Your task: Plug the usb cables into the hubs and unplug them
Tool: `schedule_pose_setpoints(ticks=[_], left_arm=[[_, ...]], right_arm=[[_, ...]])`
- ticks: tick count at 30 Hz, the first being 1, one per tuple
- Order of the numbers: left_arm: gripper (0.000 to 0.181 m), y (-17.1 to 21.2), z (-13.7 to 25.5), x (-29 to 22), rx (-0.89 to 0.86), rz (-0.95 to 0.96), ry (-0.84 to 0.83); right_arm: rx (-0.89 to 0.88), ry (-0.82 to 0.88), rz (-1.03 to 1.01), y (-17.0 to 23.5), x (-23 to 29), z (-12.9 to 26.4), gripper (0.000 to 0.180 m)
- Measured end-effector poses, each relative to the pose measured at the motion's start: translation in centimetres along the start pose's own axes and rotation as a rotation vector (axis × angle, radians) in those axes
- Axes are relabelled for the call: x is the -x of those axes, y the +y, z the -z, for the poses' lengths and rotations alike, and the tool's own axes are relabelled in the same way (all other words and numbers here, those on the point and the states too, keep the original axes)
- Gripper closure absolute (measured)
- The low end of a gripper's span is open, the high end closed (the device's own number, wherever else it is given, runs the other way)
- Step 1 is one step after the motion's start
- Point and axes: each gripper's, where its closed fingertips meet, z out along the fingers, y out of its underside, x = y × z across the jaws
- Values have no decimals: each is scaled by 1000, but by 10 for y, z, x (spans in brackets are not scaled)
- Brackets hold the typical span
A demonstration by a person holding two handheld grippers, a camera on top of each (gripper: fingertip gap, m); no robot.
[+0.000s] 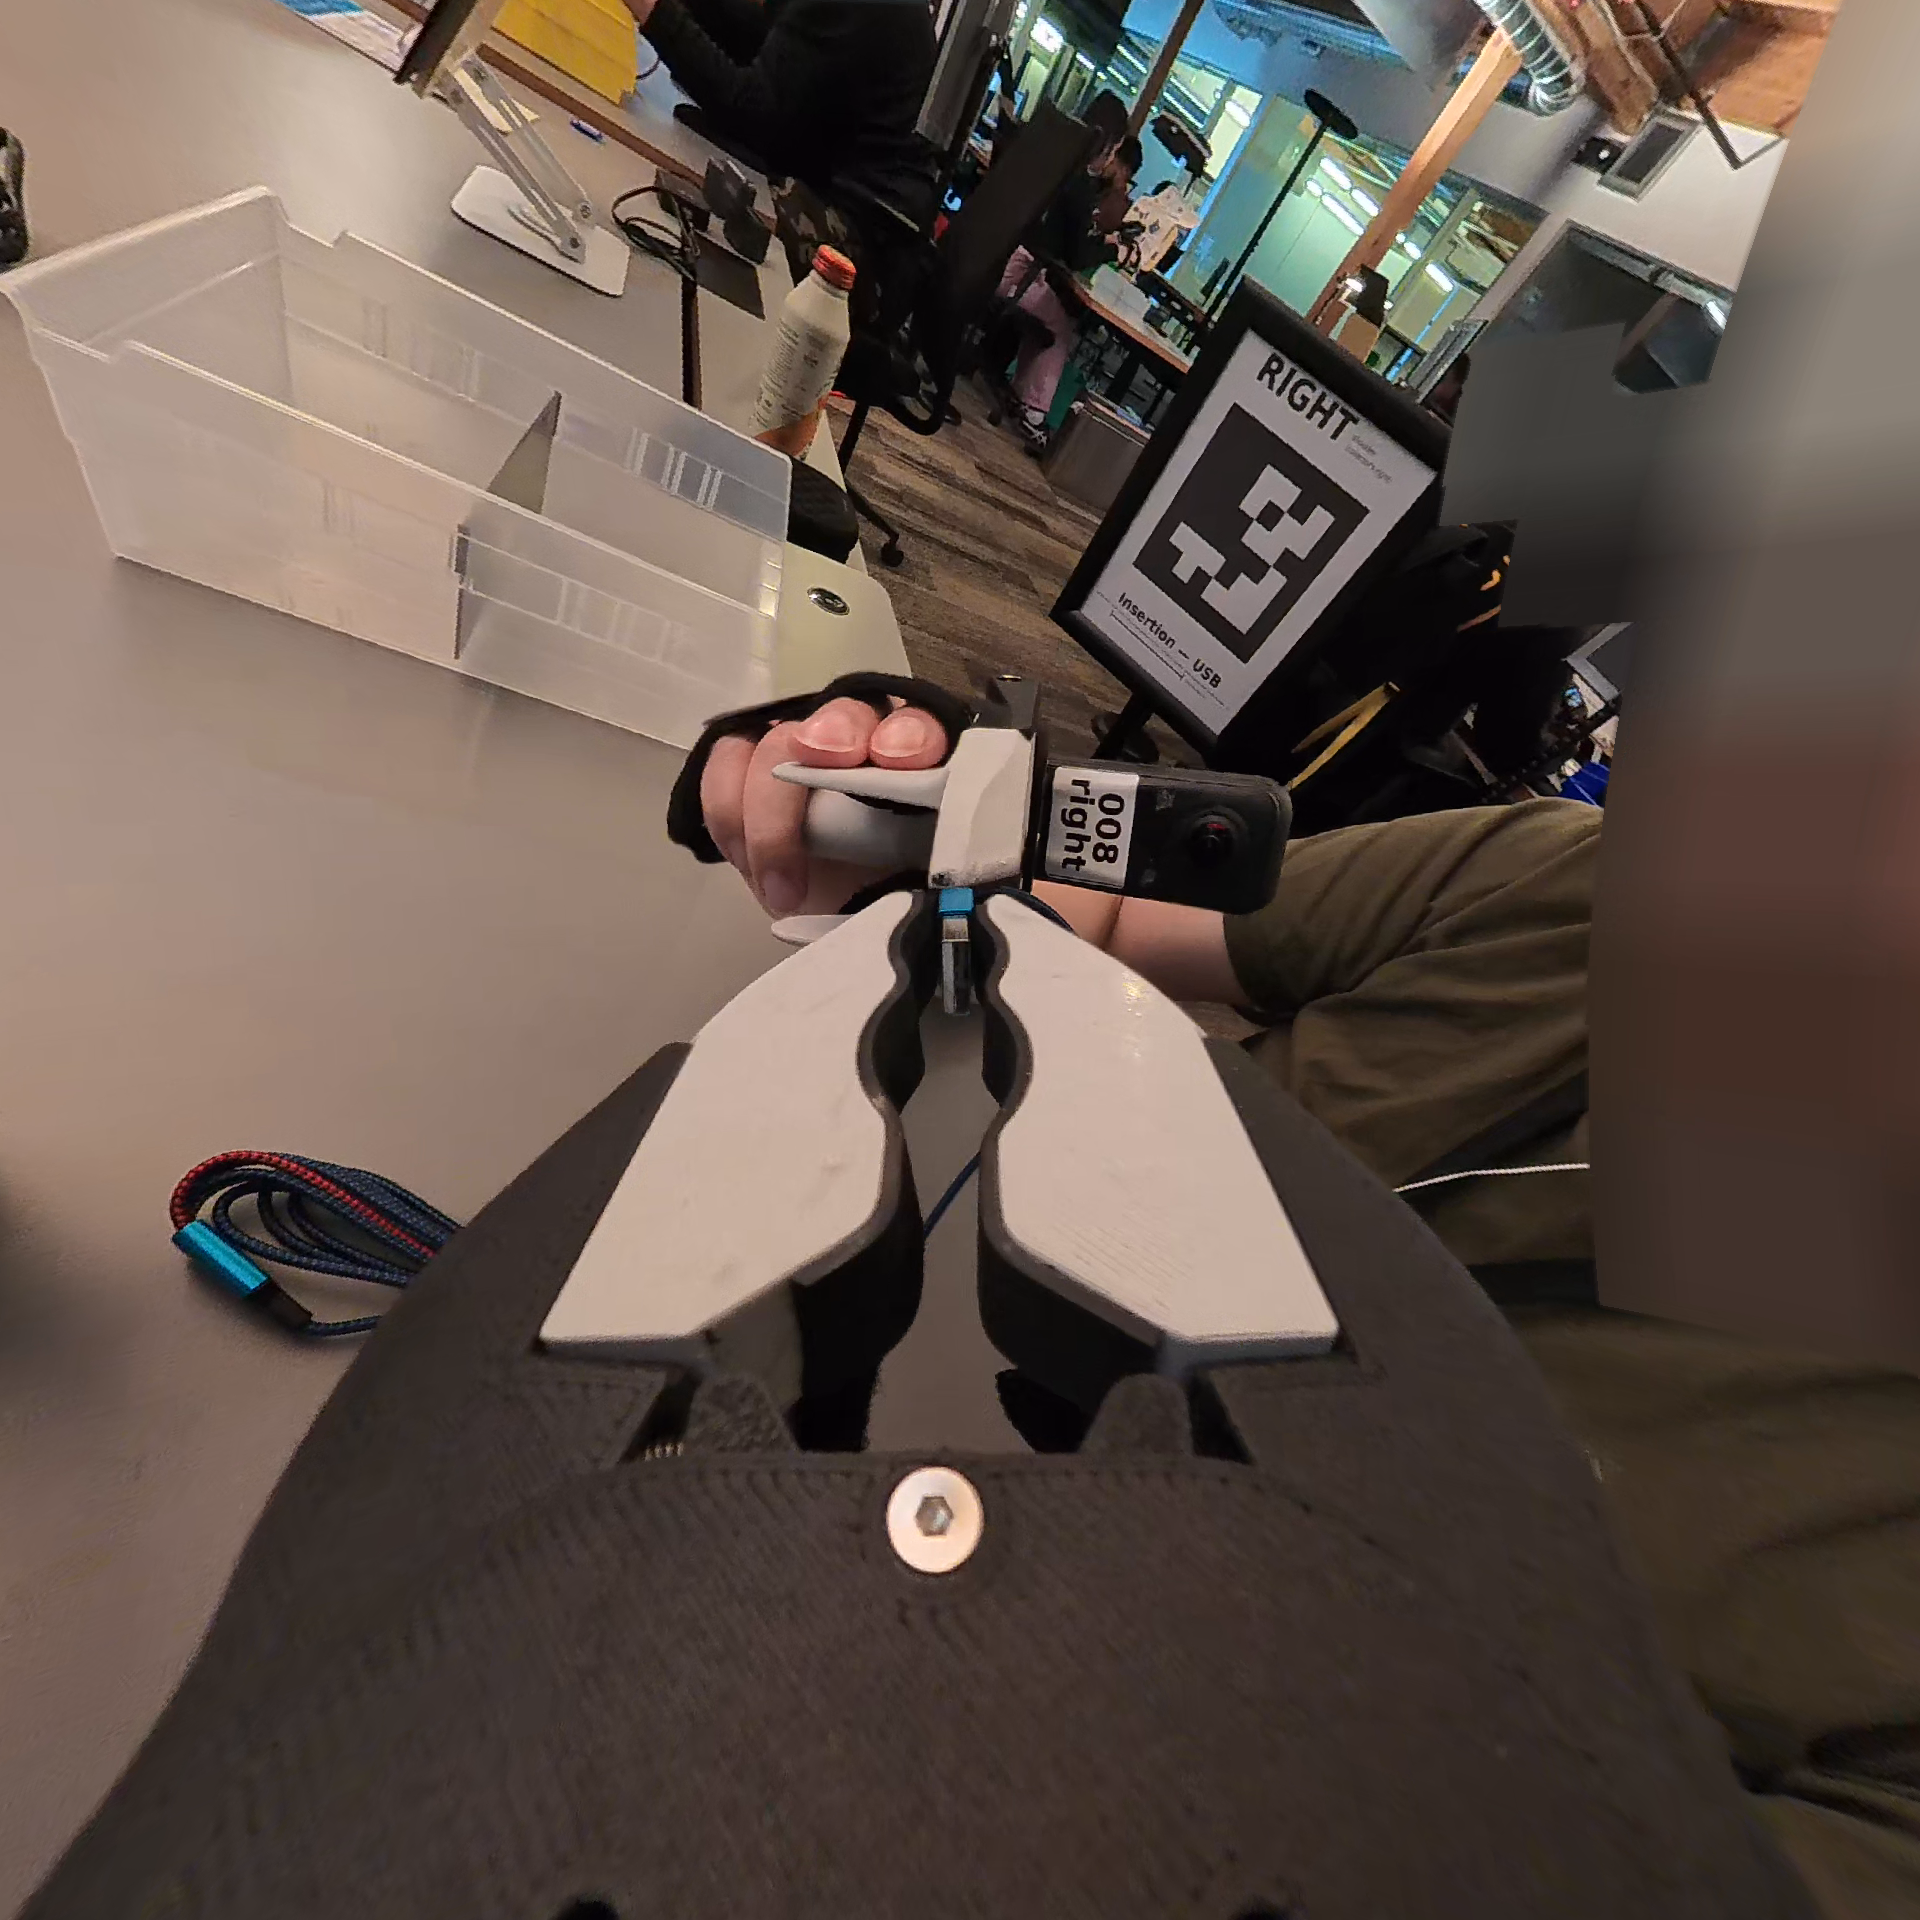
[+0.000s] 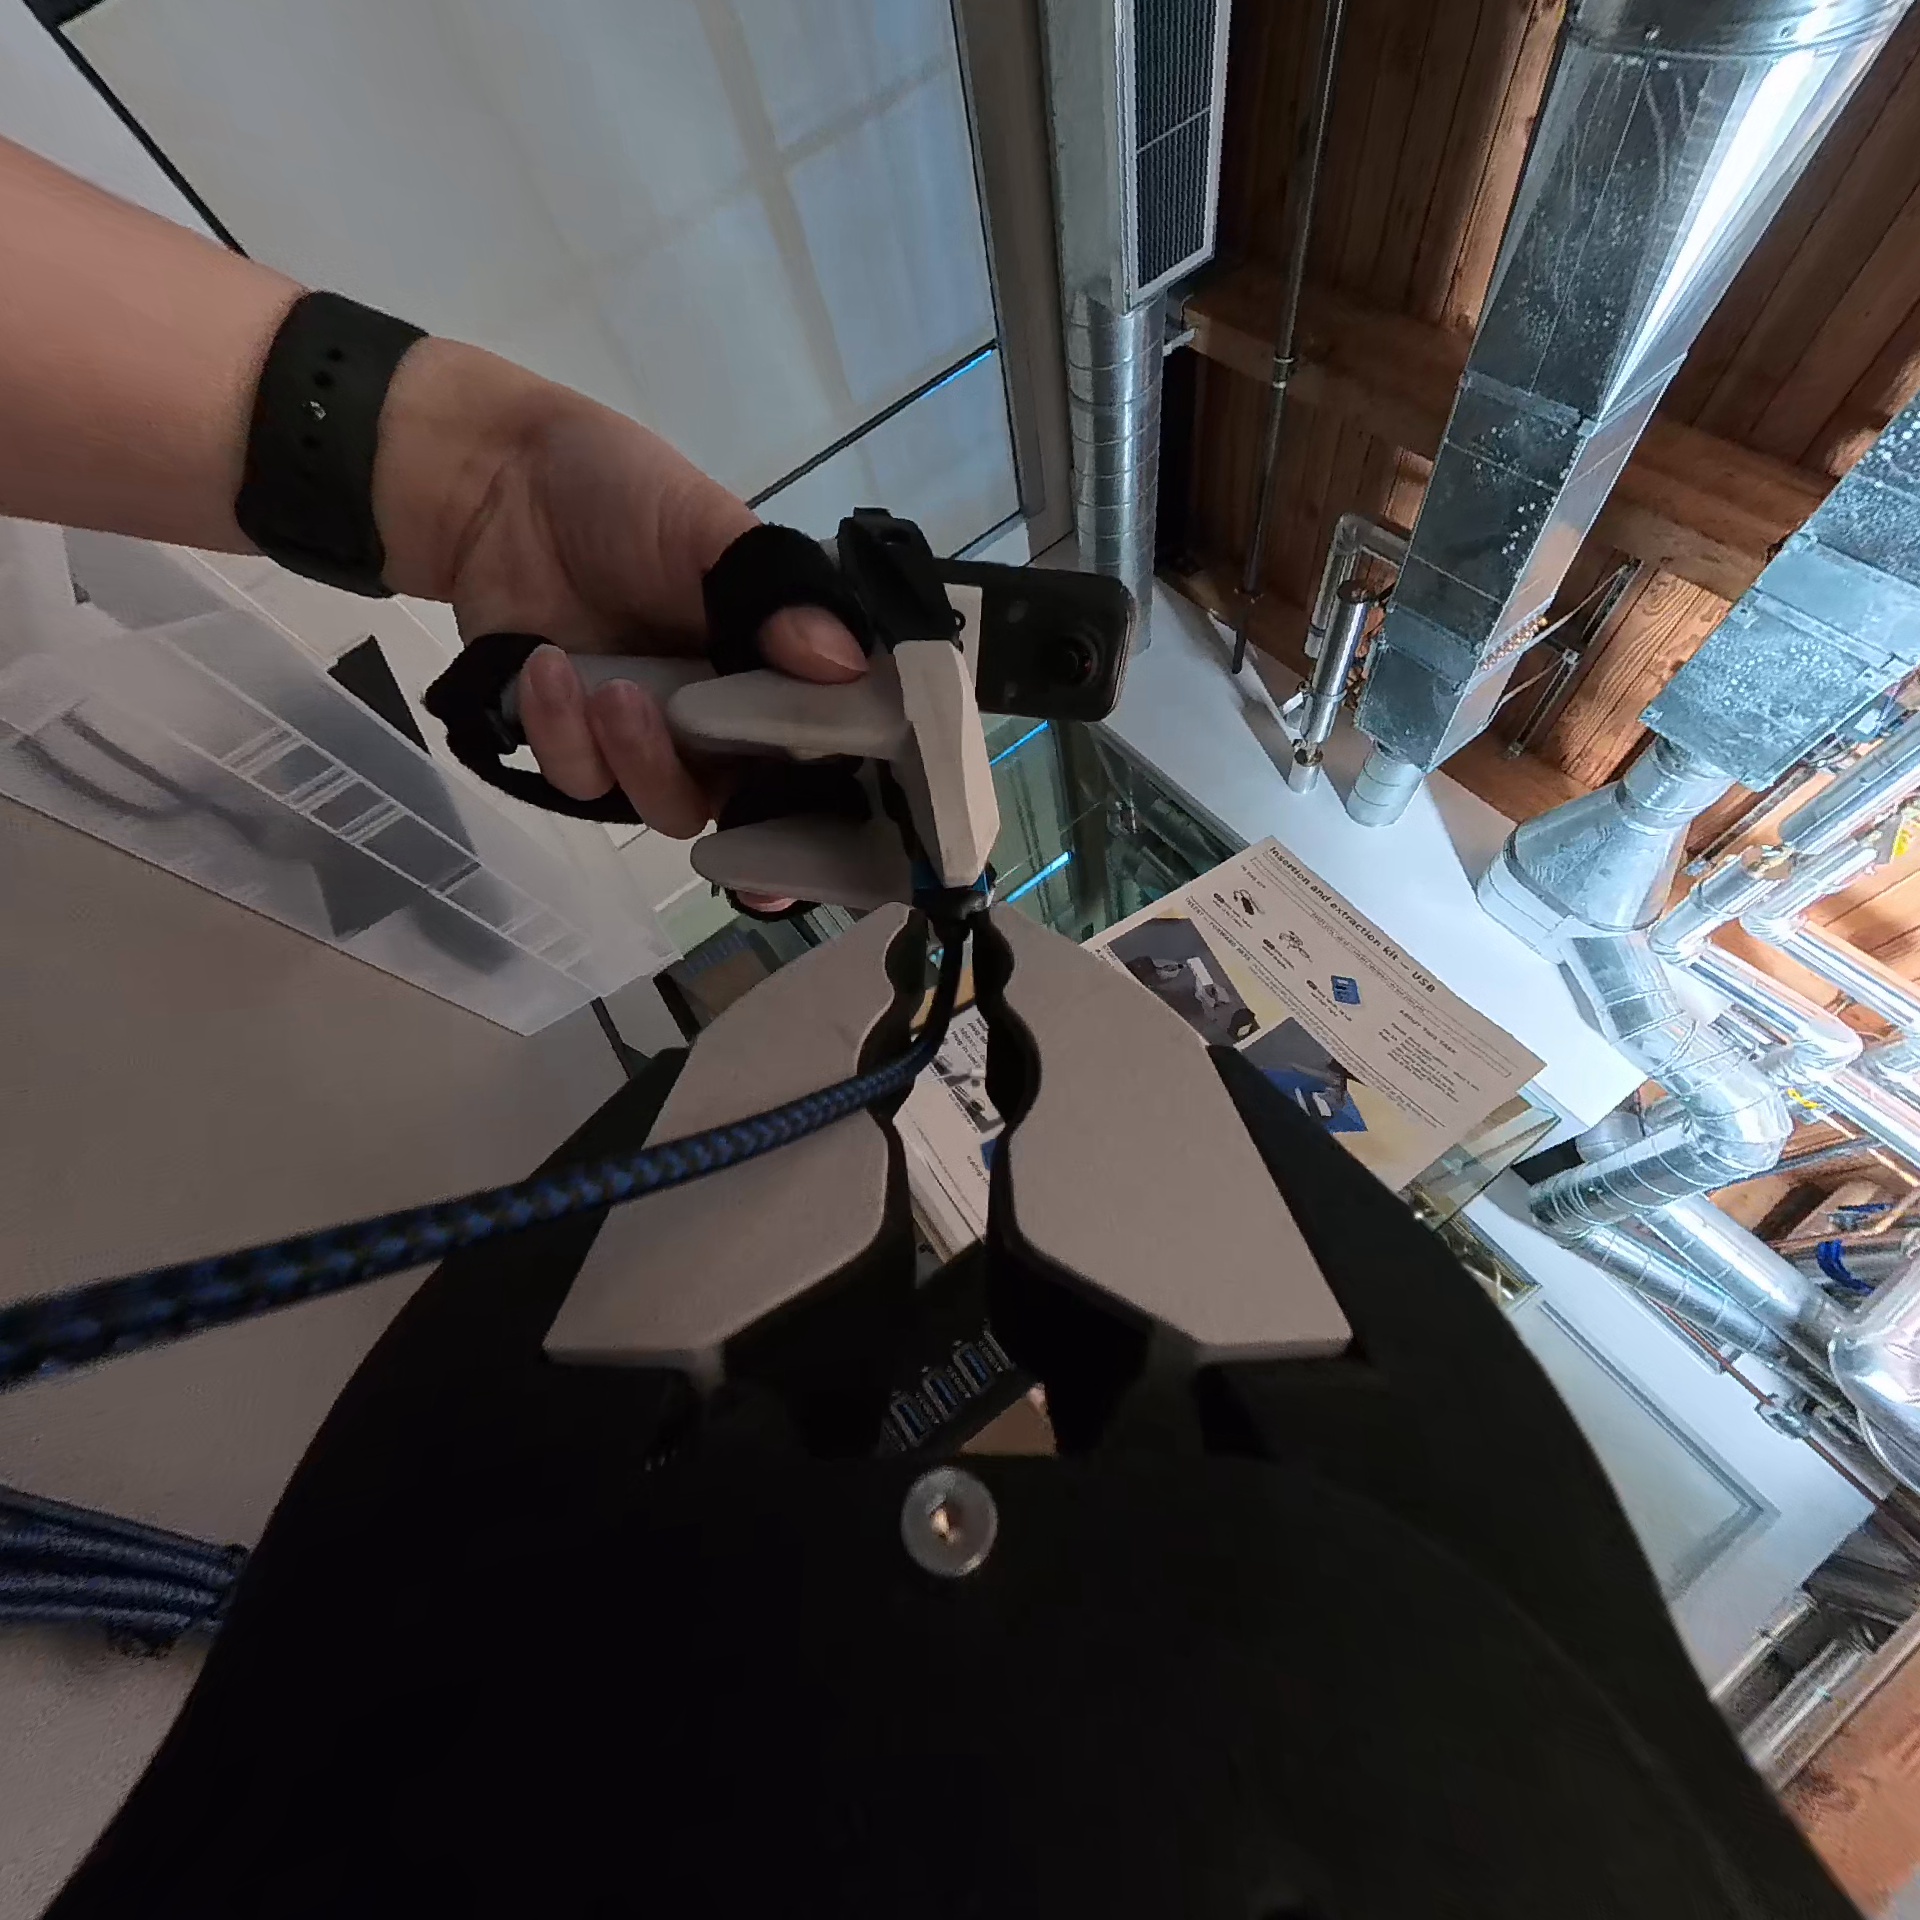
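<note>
Left gripper (image 1: 948,935): jaws nearly closed, tips pinching a USB plug with a blue metal shell (image 1: 954,902); silver connector end shows between the tips.
Right gripper (image 2: 961,925): jaws closed on the same plug, tip to tip with the left; blue-and-black braided cable (image 2: 416,1226) trails out over its left finger.
Spare cable: red-and-blue braided coil with blue plug (image 1: 301,1231), lying on the grey surface (image 1: 260,883).
Hub: black, blue ports (image 2: 951,1382), below the right jaws.
Clear plastic divided bin (image 1: 416,499): on the surface, well apart.
</note>
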Motion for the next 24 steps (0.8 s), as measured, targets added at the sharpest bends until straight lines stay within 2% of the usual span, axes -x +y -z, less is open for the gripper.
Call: schedule_pose_setpoints(ticks=[24], left_arm=[[176, 2, -1, 4, 6, 46, 19]], right_arm=[[18, -15, -27, 3, 2, 2, 174]])
